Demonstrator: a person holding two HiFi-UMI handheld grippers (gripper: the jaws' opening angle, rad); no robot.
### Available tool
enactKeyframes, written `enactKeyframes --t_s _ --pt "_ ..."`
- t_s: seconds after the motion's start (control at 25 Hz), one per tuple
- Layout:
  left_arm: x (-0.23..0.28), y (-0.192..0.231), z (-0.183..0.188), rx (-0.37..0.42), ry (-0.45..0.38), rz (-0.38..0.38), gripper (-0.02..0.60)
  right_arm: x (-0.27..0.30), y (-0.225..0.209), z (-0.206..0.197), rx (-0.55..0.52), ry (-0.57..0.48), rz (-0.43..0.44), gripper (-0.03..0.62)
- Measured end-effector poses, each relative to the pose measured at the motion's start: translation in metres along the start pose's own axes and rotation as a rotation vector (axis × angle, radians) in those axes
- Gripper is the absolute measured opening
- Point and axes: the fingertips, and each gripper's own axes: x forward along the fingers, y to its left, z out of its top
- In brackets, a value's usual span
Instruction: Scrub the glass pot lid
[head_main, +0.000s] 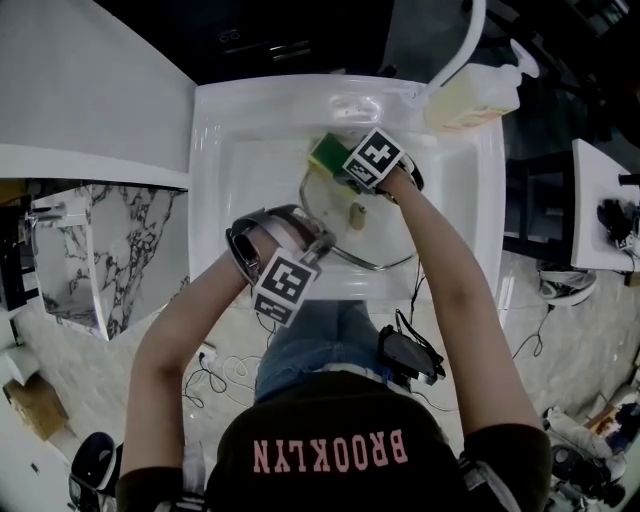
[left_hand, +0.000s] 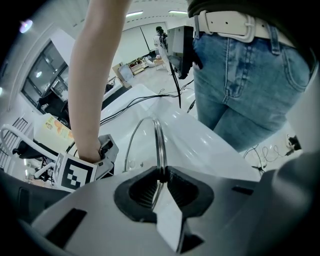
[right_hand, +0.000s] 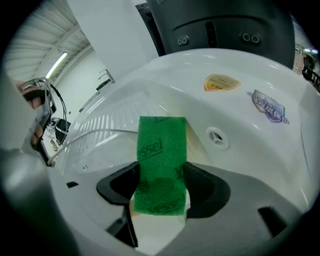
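Both grippers are busy: the left gripper (left_hand: 161, 176) pinches the glass pot lid (head_main: 372, 232) by its rim over the sink's (head_main: 208, 160) middle. The right gripper (right_hand: 161, 185) clamps a green scouring sponge (right_hand: 161, 155) at the lid's far edge. Scrubbing seems underway; next, sweep firmly across the glass.

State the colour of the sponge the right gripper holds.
Green sponge, shown best in the right gripper view.

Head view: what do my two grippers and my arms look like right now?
The left gripper and the right gripper each carry a cube with black-and-white square markers. In the gripper views their bodies are pale grey, with black ribbed fingers. Both arms are bare below short black sleeves.
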Motion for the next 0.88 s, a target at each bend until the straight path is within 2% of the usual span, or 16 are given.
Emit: enactKeyframes --t_s 0.12,0.36,0.6,0.68,0.76,0.88 --pt "0.001 -0.001 0.001 -0.005 -0.003 -0.006 0.052 0.000 -0.010 -0.019 -0.012 0.073 -0.024 0.272" --pt "0.000 -0.002 0.001 -0.003 0.001 -0.009 0.052 -0.004 -0.030 -0.065 0.054 0.184 -0.071 0.272" --pt "0.000 -0.002 0.001 -0.007 0.007 -0.008 0.052 -0.014 -0.043 -0.093 0.129 0.196 -0.119 0.272" --pt "0.000 -0.002 0.000 -0.007 0.008 -0.008 0.052 -0.020 -0.044 -0.095 0.121 0.181 -0.135 0.272" --pt "0.000 -0.002 0.000 -0.010 0.009 -0.009 0.052 -0.026 -0.040 -0.092 0.132 0.123 -0.124 0.272" --pt "0.001 -0.003 0.000 -0.010 0.013 -0.009 0.052 -0.041 -0.036 -0.085 0.226 -0.010 -0.115 0.272"
